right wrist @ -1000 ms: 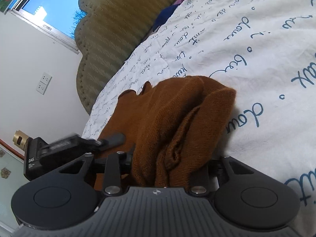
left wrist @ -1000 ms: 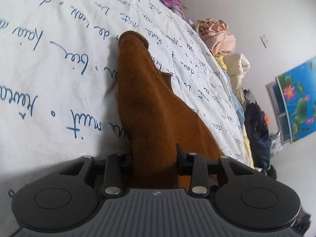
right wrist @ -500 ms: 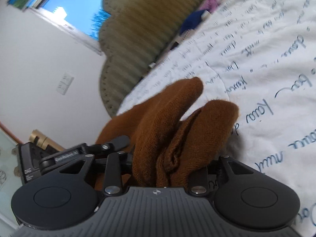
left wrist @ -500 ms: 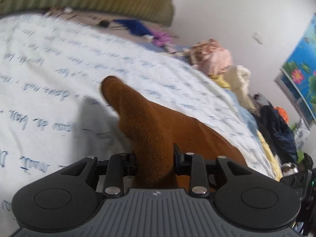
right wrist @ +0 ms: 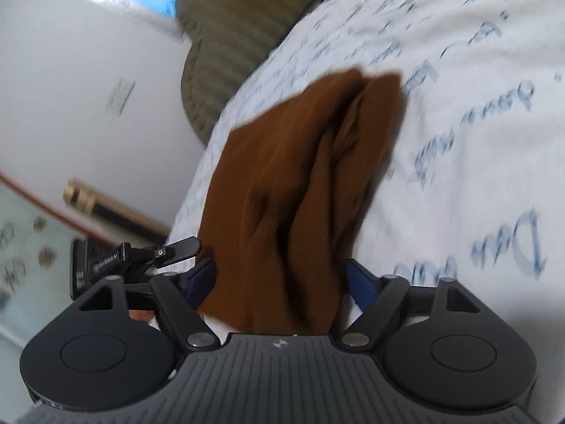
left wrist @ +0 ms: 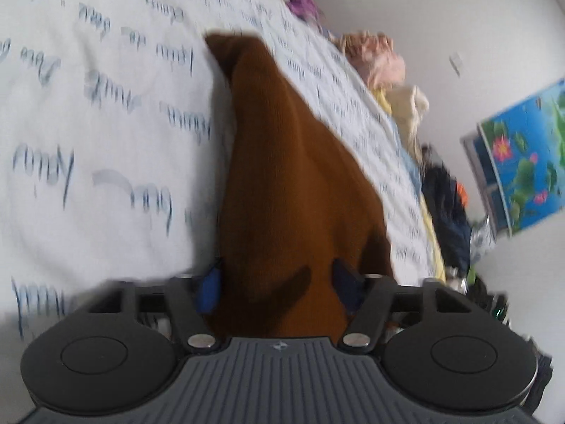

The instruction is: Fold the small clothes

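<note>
The jaws of the left gripper (left wrist: 277, 282) pinch a brown knit garment (left wrist: 282, 176). They have just been opening a little, yet the cloth fills the whole gap from one blue pad to the other. The jaws of the right gripper (right wrist: 279, 279) stand spread and have just been opening wide. The same garment runs between them, its edge against the left-hand pad, while a strip of white shows between the cloth and the right-hand pad.

The garment lies along the bed, stretching away from both grippers onto the sheet (left wrist: 106, 123). It is a fine ribbed knit, matte and rust brown. In the left wrist view it tapers from a broad bunched base at the pads to a narrow, blunt tip far up the sheet. In the right wrist view it is doubled into thick lengthwise folds with deep dark creases, ending in two rounded lobes side by side.

The sheet is smooth white cotton printed with blue cursive script. A padded olive headboard (right wrist: 240, 35) with ribbed channels and a scalloped top stands behind it. Along the bed's far edge lie crumpled heaps of clothes, pink (left wrist: 381, 60), cream (left wrist: 409, 106) and dark (left wrist: 445, 205). Both views are blurred.
</note>
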